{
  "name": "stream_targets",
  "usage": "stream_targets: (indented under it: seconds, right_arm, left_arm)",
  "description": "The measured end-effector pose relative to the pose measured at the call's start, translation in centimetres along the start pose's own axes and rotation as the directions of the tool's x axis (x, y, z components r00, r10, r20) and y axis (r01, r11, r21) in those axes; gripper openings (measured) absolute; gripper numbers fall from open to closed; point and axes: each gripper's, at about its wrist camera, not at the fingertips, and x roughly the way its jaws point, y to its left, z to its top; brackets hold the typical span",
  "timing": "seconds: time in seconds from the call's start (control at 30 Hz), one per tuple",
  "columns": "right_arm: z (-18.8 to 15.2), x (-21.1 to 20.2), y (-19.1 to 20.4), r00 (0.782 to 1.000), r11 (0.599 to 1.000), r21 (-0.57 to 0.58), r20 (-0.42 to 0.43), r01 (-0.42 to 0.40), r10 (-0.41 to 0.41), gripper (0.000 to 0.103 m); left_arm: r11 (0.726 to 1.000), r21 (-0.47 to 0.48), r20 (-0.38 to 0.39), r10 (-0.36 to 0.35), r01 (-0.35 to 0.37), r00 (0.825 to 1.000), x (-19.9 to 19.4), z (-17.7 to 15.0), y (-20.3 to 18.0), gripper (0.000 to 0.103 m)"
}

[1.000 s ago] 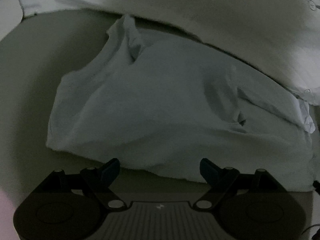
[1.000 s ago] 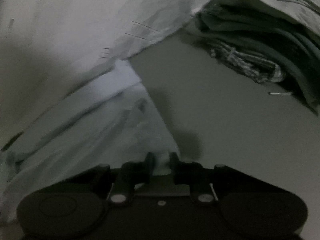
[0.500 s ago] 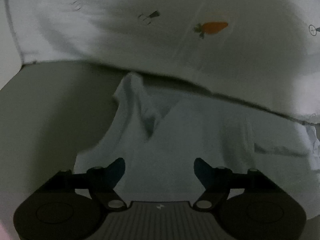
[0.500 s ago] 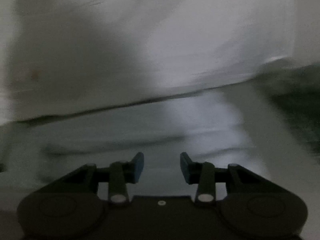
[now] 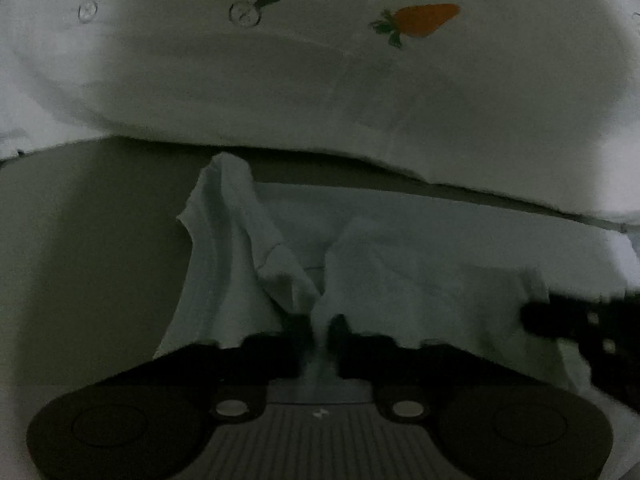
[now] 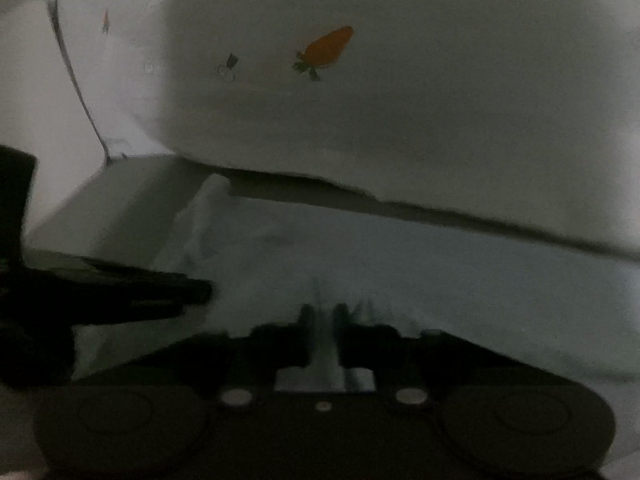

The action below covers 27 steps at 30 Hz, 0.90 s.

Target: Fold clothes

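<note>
pale blue garment (image 5: 400,264), rumpled, pinched by both grippers

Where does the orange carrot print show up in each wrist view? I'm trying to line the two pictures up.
Left wrist view: the carrot print sits near the top, right of centre, on the white cloth.
Right wrist view: the carrot print sits in the upper half at about the middle, on the same white cloth.
Shared landmark: the small ring mark with a dark tab, left of the carrot in both.
</note>
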Motion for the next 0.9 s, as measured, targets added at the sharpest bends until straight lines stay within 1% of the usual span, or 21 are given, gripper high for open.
stream_targets:
  seconds: [0.03,0.13,0.23,0.27,0.3,0.33,0.37,0.43,0.47,0.5,0.53,0.57,0.6,0.63,0.67,0.7,0.77,0.8,0.83,0.9]
  right_arm:
    - [0.0,-0.5,0.1,1.000,1.000,-0.008,0.018,-0.004,0.004,0.006]
    - [0.3,-2.4,0.0,0.997,0.999,-0.023,0.077,-0.022,0.024,0.005]
    - [1.2,-4.5,-1.8,0.989,0.999,0.000,0.141,-0.044,0.044,0.005]
    - [1.4,-5.0,-2.1,0.987,0.999,0.011,0.156,-0.047,0.045,0.005]
    - [1.4,-4.9,-2.5,0.988,0.999,0.020,0.151,-0.039,0.036,0.005]
    - [1.4,-4.8,-3.0,0.989,0.999,0.030,0.145,-0.031,0.027,0.005]
    - [1.4,-4.6,-3.4,0.990,0.999,0.039,0.139,-0.023,0.018,0.006]
    - [0.8,-2.6,-3.8,0.998,0.999,0.049,0.066,0.013,-0.016,0.008]
    - [0.3,-1.4,-4.0,0.998,0.998,0.040,0.016,0.056,-0.057,0.009]
    - [0.1,-1.3,-4.1,0.995,0.995,0.025,-0.004,0.096,-0.096,0.009]
    - [0.0,-1.1,-4.1,0.991,0.991,0.009,-0.023,0.135,-0.135,0.010]
    - [-0.2,-1.0,-4.2,0.984,0.985,-0.008,-0.042,0.174,-0.174,0.013]
    - [-0.3,-2.4,-4.6,0.983,0.983,0.010,-0.030,0.182,-0.182,0.034]
    - [-0.6,-4.0,-5.3,0.984,0.983,0.043,-0.012,0.177,-0.176,0.056]
    - [-1.1,-5.9,-6.0,0.984,0.982,0.077,0.010,0.175,-0.176,0.059]
    - [-1.5,-7.3,-6.8,0.983,0.978,0.100,0.019,0.181,-0.184,0.059]
    - [-3.2,-10.1,-7.9,0.973,0.967,0.116,0.003,0.229,-0.230,0.059]
    - [-4.0,-11.4,-8.4,0.967,0.960,0.124,-0.006,0.252,-0.254,0.059]
    - [-5.2,-12.9,-9.2,0.962,0.952,0.136,-0.023,0.273,-0.272,0.059]
    - [-7.7,-15.5,-10.5,0.948,0.933,0.171,-0.072,0.317,-0.309,0.059]
  left_arm:
    - [1.000,-0.004,0.021,0.008,-0.008,1.000,-0.4,-0.2,0.0,0.005]
    - [0.999,-0.034,0.100,0.033,-0.030,0.994,-2.3,-0.5,-0.1,0.005]
    - [0.998,-0.065,0.193,0.036,-0.024,0.981,-4.8,0.0,-0.1,0.005]
    - [0.998,-0.067,0.211,0.034,-0.021,0.977,-5.1,0.2,-0.2,0.005]
    - [0.998,-0.062,0.221,0.042,-0.029,0.974,-5.1,0.4,-0.4,0.005]
    - [0.998,-0.047,0.215,0.054,-0.045,0.975,-4.6,0.4,-0.6,0.006]
    - [0.997,-0.028,0.191,0.076,-0.072,0.979,-3.5,0.4,-0.9,0.008]
    - [0.993,-0.014,0.102,0.120,-0.119,0.987,-1.0,0.0,-1.0,0.012]
    - [0.990,-0.008,0.065,0.139,-0.139,0.988,0.0,-0.2,-1.0,0.016]
    - [0.989,-0.009,0.044,0.149,-0.149,0.988,0.5,-0.4,-0.9,0.025]
    - [0.987,-0.012,0.030,0.158,-0.158,0.987,0.7,-0.6,-0.8,0.031]
    - [0.986,-0.018,0.033,0.166,-0.165,0.986,0.2,-0.7,-0.6,0.035]
    - [0.985,-0.027,0.036,0.173,-0.172,0.984,-0.4,-0.7,-0.4,0.046]
    - [0.983,-0.044,0.041,0.179,-0.178,0.983,-1.1,-0.9,-0.2,0.057]
    - [0.982,-0.065,0.048,0.181,-0.178,0.982,-1.9,-1.2,0.1,0.060]
    - [0.982,-0.088,0.053,0.173,-0.168,0.983,-2.9,-1.6,0.5,0.062]
    - [0.980,-0.131,0.050,0.155,-0.147,0.987,-4.5,-2.3,1.0,0.065]
    - [0.979,-0.152,0.043,0.144,-0.136,0.989,-5.3,-2.7,1.1,0.070]
    - [0.977,-0.168,0.038,0.139,-0.131,0.990,-5.9,-3.1,1.1,0.077]
    - [0.977,-0.181,0.033,0.115,-0.108,0.993,-6.9,-4.2,0.5,0.081]
